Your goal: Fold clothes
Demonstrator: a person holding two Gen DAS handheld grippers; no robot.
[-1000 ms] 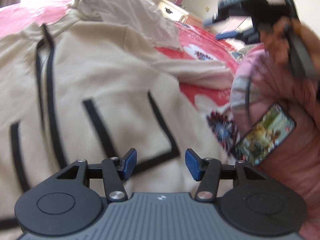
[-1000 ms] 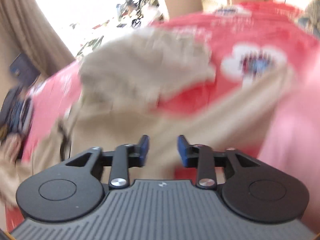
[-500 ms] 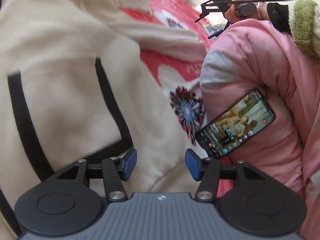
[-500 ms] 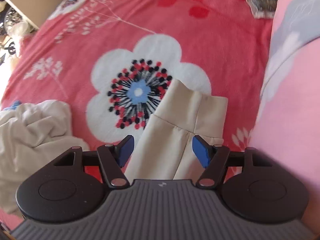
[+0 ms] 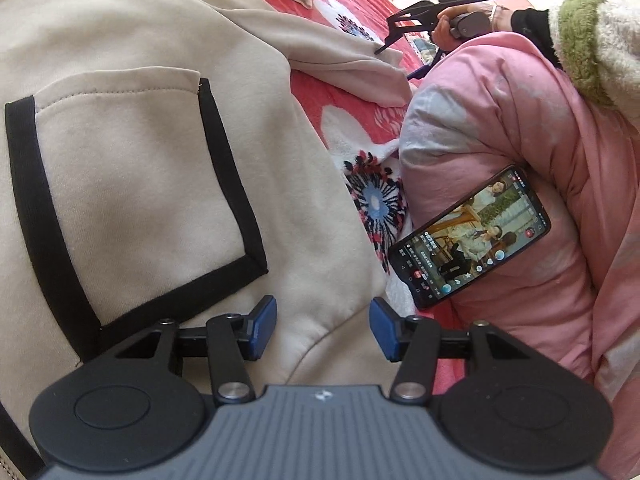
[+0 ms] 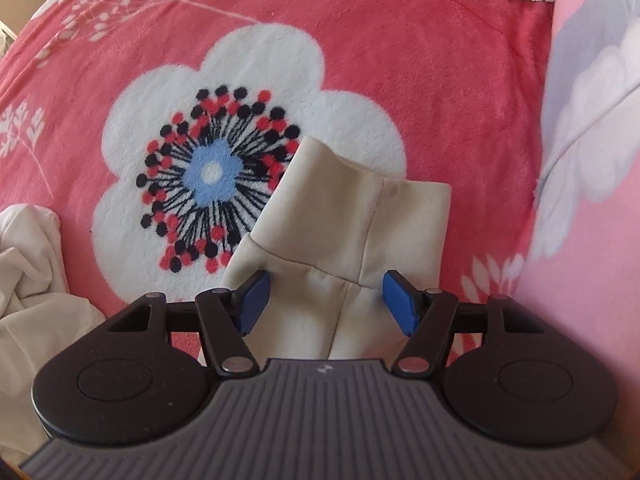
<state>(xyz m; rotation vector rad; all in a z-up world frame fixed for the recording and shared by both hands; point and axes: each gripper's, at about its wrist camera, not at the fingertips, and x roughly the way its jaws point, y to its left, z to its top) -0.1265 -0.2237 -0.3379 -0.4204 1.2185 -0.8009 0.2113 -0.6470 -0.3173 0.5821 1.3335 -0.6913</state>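
A: Left wrist view. The left tool point(image 5: 323, 328) is spread and pinches nothing; it hangs over the bottom edge of the hoodie point(image 5: 132, 184), just beside the black-edged pocket point(image 5: 136, 208). The hoodie lies spread on the bed point(image 5: 320, 96), one sleeve point(image 5: 340, 60) stretched out to the side.

B: What's beside it?

A: A lit phone point(image 5: 470, 236) leaning on a pink quilt point(image 5: 520, 152), near the hem. The right tool point(image 5: 404, 24) shows far off, above the sleeve's end.

B: Risks there?

A: If the hem is swung over that way, it could catch the phone and knock it down.

B: Right wrist view?

A: The right tool point(image 6: 323, 304) is spread too, its pads on either side of the cuff point(image 6: 360, 220), gripping nothing. The cuff rests on the bed's flower print point(image 6: 248, 80). A second pale garment point(image 6: 32, 276) is bunched at the left.

B: What could go wrong?

A: The cuff is thick and doubled. A shallow pinch might take only the top layer, so the sleeve would twist or slip out when lifted.
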